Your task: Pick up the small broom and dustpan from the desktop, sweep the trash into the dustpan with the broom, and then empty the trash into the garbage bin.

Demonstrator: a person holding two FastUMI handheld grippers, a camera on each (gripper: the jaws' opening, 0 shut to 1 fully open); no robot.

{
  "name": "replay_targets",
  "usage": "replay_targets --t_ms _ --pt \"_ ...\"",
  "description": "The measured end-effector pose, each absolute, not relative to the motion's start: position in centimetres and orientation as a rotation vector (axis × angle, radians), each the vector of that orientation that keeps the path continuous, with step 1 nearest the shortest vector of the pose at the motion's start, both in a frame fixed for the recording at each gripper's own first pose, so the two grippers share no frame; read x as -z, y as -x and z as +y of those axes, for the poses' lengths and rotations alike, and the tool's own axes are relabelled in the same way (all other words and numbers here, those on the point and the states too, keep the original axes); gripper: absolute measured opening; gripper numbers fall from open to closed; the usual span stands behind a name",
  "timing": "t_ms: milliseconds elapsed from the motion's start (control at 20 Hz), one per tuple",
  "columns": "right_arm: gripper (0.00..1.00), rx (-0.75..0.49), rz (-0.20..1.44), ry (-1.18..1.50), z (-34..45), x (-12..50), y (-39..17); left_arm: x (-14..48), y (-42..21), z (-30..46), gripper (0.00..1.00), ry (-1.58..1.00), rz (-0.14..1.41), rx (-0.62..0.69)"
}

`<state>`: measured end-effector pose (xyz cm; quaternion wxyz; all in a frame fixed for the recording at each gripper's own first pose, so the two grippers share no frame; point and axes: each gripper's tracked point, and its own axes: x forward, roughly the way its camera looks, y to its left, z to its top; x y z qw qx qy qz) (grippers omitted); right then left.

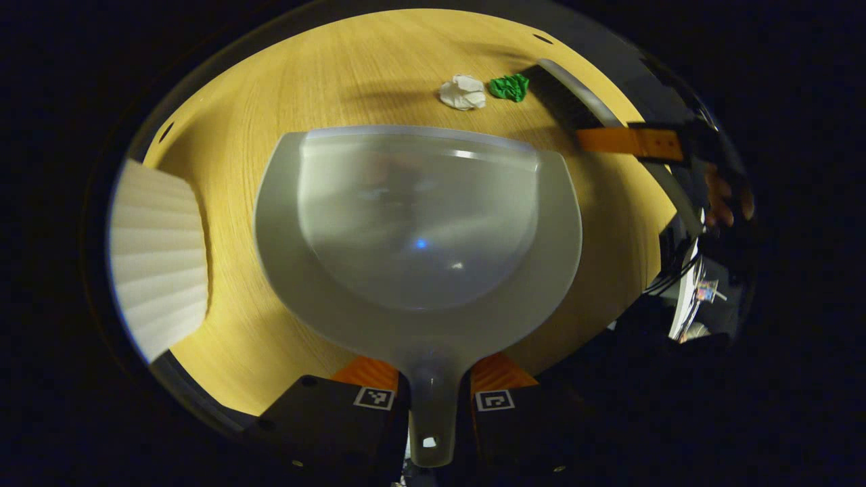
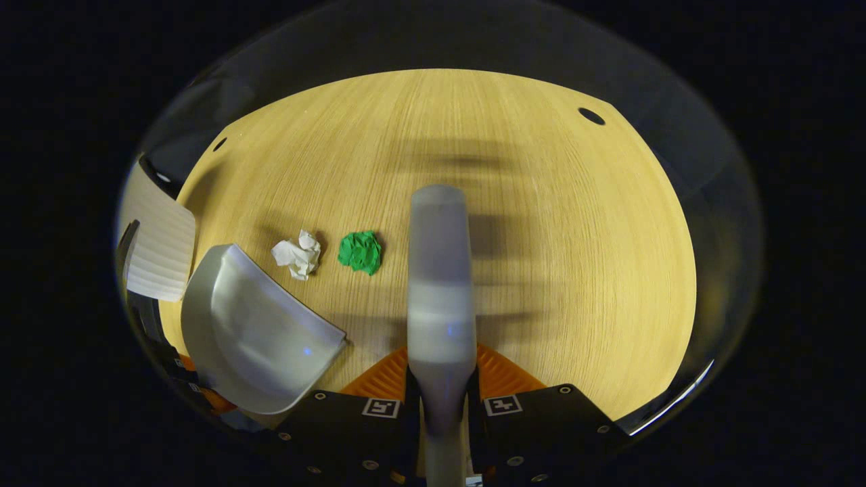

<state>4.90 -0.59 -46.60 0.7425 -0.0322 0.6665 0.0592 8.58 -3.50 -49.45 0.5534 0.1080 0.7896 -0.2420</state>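
My left gripper (image 1: 433,375) is shut on the handle of the grey dustpan (image 1: 419,230), whose open mouth faces away over the wooden desktop (image 1: 325,74). Just beyond its front edge lie a crumpled white paper ball (image 1: 463,92) and a green paper ball (image 1: 509,87). The small broom (image 1: 572,95) stands right of them, dark bristles toward the green ball. In the right gripper view my right gripper (image 2: 441,372) is shut on the broom (image 2: 440,270), which points forward. The green ball (image 2: 360,251) and white ball (image 2: 298,254) lie to its left, the dustpan (image 2: 254,331) lower left.
A white ribbed garbage bin (image 1: 159,257) stands at the left edge of the desktop, also at the far left in the right gripper view (image 2: 159,250). Bare wooden desktop (image 2: 575,237) stretches to the right of the broom. A hand (image 1: 724,203) holds the right gripper.
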Motion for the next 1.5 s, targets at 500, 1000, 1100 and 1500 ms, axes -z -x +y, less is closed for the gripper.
replay_targets --t_ms 500,1000,1100,1500 --pt "0.3 -0.478 1.413 0.277 2.7 47.7 -8.8 50.6 -9.5 -1.2 0.29 -0.447 1.837 0.783" --pt "0.3 -0.9 1.481 0.201 9.8 44.4 -7.7 50.9 -9.0 -1.0 0.29 -0.396 1.824 0.758" --pt "0.3 -0.854 1.457 0.226 9.6 44.8 -7.3 51.2 -9.1 -1.1 0.29 -0.365 1.823 0.718" --pt "0.3 -0.537 1.445 0.099 6.0 45.5 -12.9 52.6 -8.2 -2.8 0.29 -0.174 1.826 0.534"
